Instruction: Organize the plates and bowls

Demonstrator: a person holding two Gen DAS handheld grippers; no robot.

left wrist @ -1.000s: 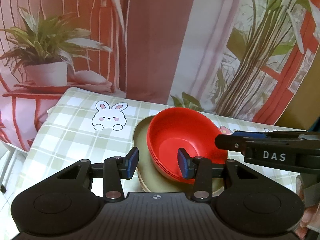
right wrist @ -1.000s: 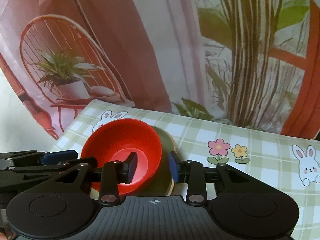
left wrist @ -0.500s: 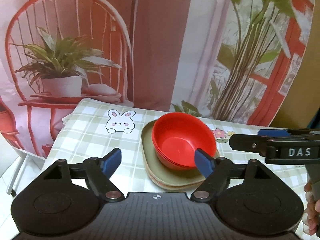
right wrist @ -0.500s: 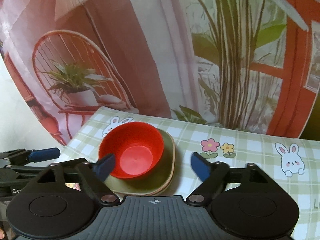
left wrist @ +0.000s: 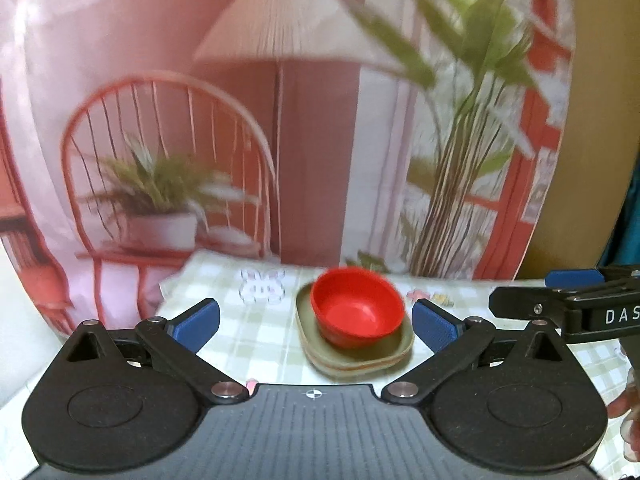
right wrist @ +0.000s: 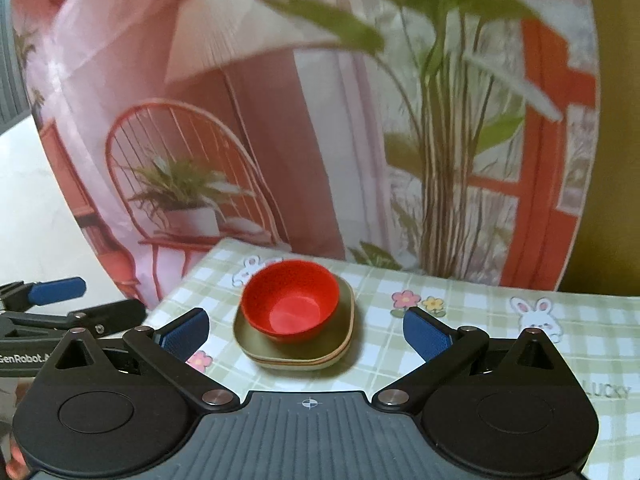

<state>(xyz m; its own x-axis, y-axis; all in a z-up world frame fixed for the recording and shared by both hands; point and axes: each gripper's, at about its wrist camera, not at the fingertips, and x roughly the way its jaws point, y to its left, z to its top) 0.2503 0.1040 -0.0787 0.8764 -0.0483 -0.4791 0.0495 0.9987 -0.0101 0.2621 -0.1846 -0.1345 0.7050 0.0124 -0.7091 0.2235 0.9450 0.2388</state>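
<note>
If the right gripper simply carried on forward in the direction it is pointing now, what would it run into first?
Most likely the red bowl sitting on the stacked green plates, which lie just left of centre ahead of the open right gripper. Nothing shows between them, though depth is hard to judge.

The bowl (right wrist: 291,305) is sitting in the top plate of a stack of plates (right wrist: 296,350), which is resting on the worktop (right wrist: 480,344) near its far left corner. A flower print (right wrist: 418,301) is lying to the right of the stack (a rabbit print (right wrist: 535,314) farther right still). A printed backdrop (right wrist: 280,140) is hanging behind the worktop.
</note>
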